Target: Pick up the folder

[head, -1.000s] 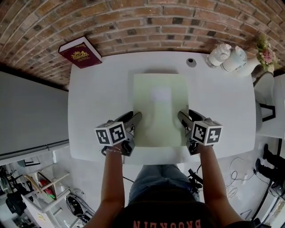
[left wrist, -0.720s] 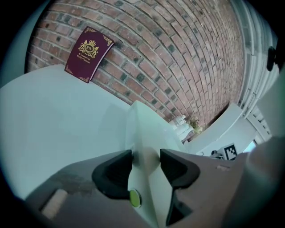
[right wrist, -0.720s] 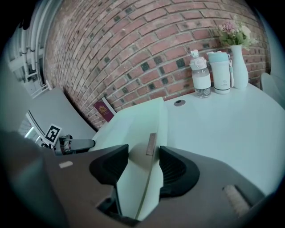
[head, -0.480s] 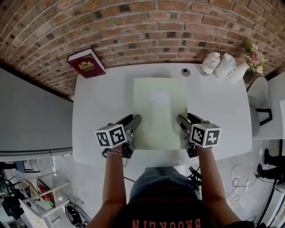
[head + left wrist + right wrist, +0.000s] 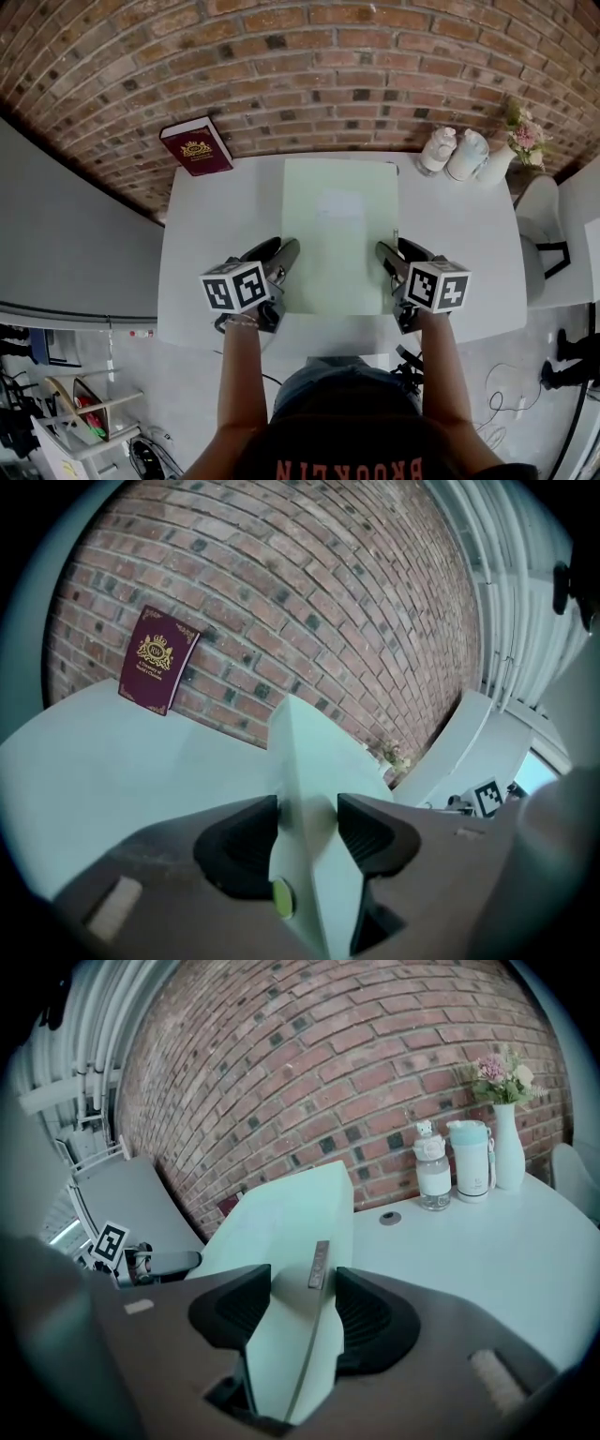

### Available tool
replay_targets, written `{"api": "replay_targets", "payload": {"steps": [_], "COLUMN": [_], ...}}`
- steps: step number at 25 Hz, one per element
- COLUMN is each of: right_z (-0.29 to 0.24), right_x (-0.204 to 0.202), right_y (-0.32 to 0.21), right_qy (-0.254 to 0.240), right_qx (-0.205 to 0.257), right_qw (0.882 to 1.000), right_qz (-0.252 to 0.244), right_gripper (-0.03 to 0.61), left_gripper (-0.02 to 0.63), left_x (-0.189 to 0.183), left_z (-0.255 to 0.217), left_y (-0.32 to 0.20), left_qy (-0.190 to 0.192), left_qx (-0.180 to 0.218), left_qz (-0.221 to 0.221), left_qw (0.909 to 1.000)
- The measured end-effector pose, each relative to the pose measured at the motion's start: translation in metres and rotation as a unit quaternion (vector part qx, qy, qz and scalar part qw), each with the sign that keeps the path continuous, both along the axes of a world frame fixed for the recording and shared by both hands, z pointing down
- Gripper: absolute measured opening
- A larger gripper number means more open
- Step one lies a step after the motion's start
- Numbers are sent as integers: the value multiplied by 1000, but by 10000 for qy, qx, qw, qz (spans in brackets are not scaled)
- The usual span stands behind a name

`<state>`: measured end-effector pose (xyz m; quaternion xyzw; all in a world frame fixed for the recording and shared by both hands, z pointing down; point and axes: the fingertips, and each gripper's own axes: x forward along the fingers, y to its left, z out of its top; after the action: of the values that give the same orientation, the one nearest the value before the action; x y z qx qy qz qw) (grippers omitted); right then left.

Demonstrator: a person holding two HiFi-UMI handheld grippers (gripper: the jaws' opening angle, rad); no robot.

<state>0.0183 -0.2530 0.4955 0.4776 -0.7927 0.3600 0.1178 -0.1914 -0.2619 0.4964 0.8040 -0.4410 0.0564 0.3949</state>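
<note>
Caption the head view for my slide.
Green folder clamped at its side edges by the left gripper and right gripper, above the table.

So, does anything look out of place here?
Nothing really. The green folder is gripped on both sides by the left gripper and right gripper; the bottles and vase stand upright. The maroon book just leans against the wall.

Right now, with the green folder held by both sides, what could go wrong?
1. The left hand-held gripper and right hand-held gripper each pinch only a side edge of the folder near the person; its far end sticks out unsupported, so it might sag or slip.
2. The bottle and flower vase stand at the table's back right; a swing that way could tip them.
</note>
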Motion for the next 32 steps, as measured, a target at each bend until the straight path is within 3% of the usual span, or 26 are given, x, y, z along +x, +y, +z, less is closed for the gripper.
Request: {"api": "replay_targets", "payload": {"steps": [9, 16, 24, 32], "right_z": [-52, -93, -139, -174], "right_x": [3, 3, -7, -9], "right_y": [-9, -15, -21, -15], "right_qy": [77, 120, 236, 605], "right_qx": [899, 1750, 2651, 3649], "right_qw": [9959, 9845, 9639, 9290], "right_qz": [-24, -58, -103, -128], "right_gripper": [209, 210, 209, 209], "left_gripper": [207, 207, 207, 207], "left_x": [2, 1, -8, -8], "left_z": [-44, -85, -133, -167], "left_y": [-5, -9, -14, -7], "left_qy": [130, 143, -62, -266], "left_qx": [748, 1585, 2563, 3473], "left_qz": [-139, -222, -278, -208], "left_qw": [9970, 9870, 9662, 9372]}}
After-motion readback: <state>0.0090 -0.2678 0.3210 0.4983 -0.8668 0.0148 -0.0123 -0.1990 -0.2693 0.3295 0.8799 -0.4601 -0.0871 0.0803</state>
